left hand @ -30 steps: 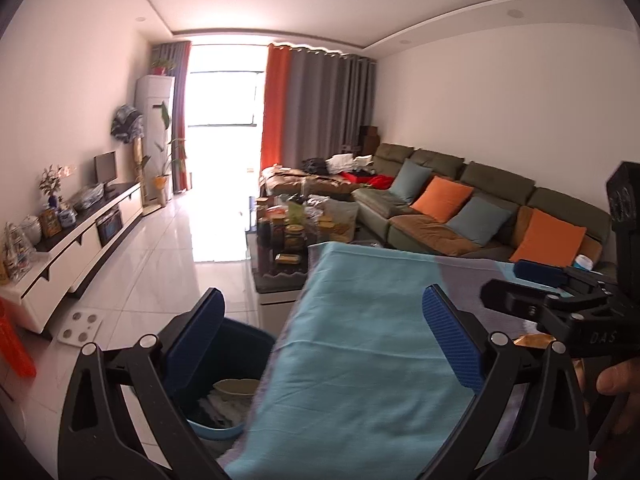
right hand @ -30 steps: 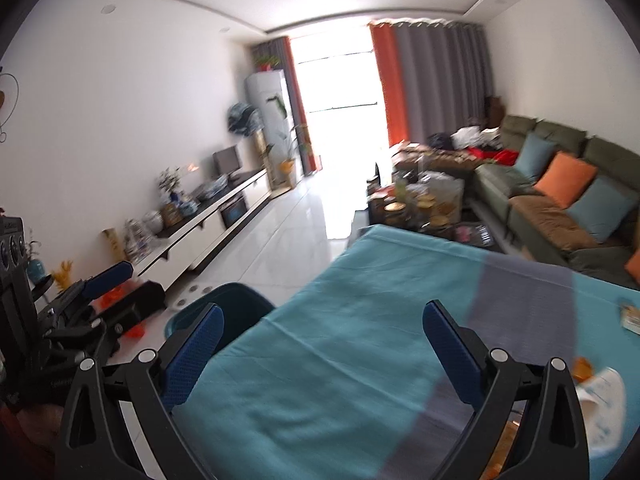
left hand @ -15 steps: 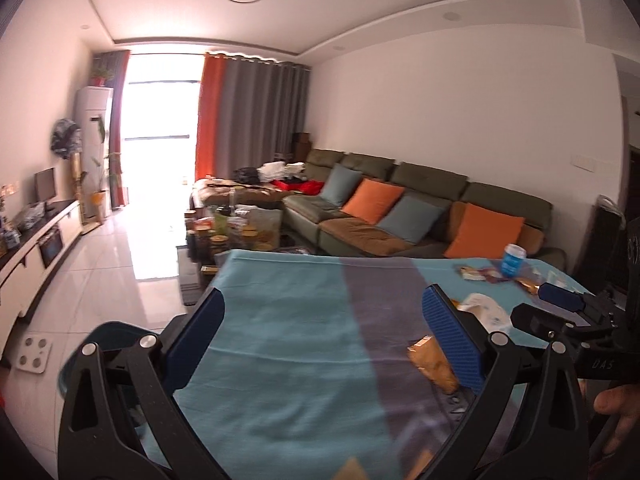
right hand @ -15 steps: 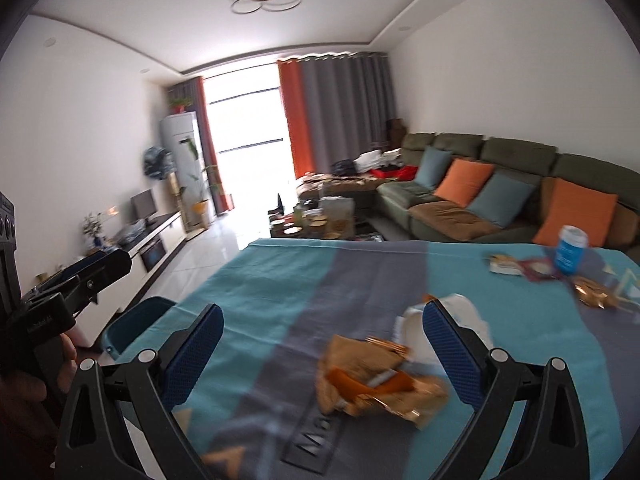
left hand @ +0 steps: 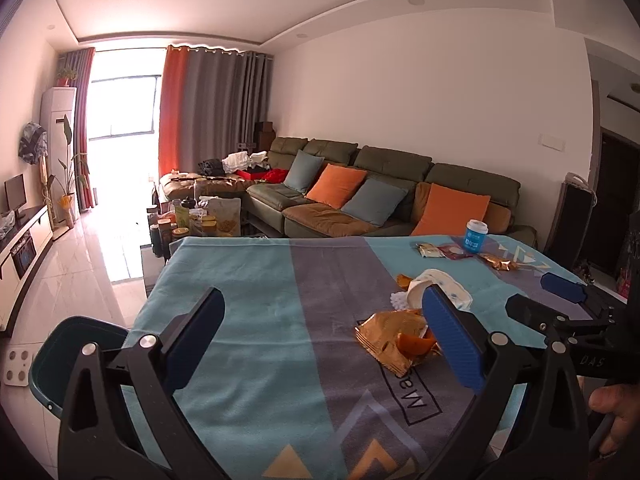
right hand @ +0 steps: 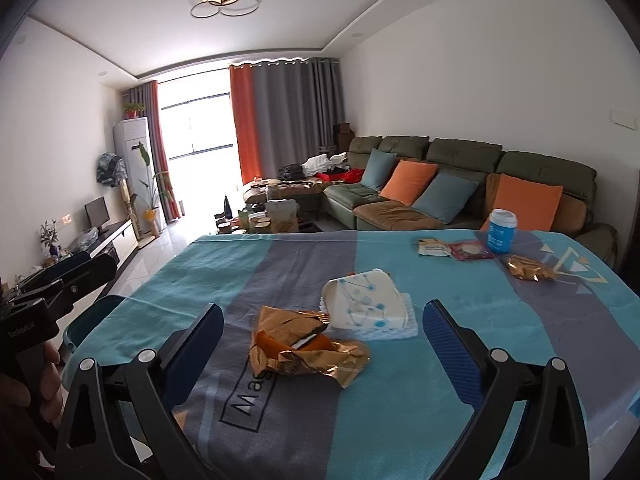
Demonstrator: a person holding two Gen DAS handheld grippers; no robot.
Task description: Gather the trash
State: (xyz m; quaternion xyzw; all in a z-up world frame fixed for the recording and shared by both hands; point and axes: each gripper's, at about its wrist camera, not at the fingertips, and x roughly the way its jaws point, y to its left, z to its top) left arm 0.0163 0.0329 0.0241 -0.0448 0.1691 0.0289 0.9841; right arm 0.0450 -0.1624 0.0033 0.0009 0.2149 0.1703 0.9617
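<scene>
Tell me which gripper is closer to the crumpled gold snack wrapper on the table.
Right. The right gripper is open, facing the gold wrapper, which sits between its fingers' line. The left gripper is open too, with the wrapper off by its right finger.

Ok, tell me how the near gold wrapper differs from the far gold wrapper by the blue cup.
The near gold wrapper is torn open, with orange inside; the far gold wrapper stays bunched up. The near one looks larger and lies on the grey stripe beside the white packet; the far one lies close to the blue cup. Both are crinkled gold foil on the tablecloth.
</scene>
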